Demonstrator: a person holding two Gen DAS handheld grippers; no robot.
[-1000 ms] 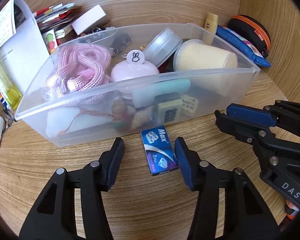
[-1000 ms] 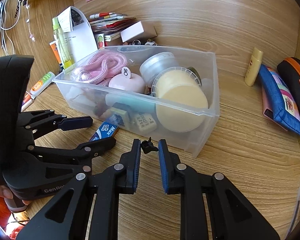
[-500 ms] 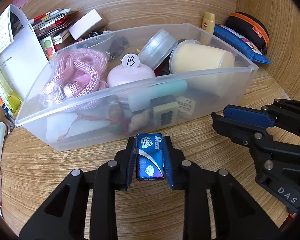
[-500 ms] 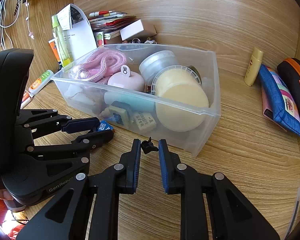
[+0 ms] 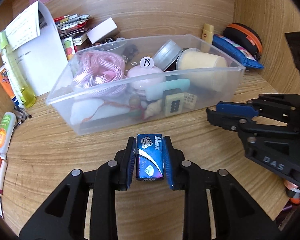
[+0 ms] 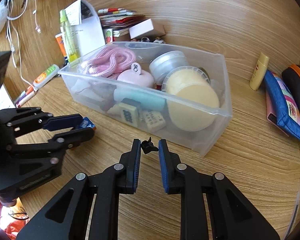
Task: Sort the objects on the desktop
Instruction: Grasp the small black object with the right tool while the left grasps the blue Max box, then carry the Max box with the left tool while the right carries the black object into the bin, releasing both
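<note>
Since a second ago the left gripper (image 5: 149, 158) has closed on the blue Max box (image 5: 149, 156), which then lay loose on the desk between wide-spread jaws; now both pads press its long sides and it looks raised just clear of the wood, short of the clear plastic bin (image 5: 114, 95). From the right wrist view only a blue corner of the box (image 6: 87, 123) shows past the left gripper (image 6: 78, 125).

Right gripper (image 6: 149, 150) — jaws narrowly apart, holding nothing; a small black clip-like thing (image 6: 148, 144) sits on the desk between its tips, touching neither as far as I can tell.

Progress, as a judgement: well along. Bin already holds pink cord (image 5: 102, 74), cream cup (image 5: 202, 68), tiles and more. Left to do — box into bin, black bit, perhaps the pencil pouch (image 6: 284, 104) and small yellow bottle (image 6: 259, 74) lying outside.

Writing: "Max" on the box top and end, "5" partly legible beneath. "DAS" moulded on the right gripper body. Wall notes unreadable.
</note>
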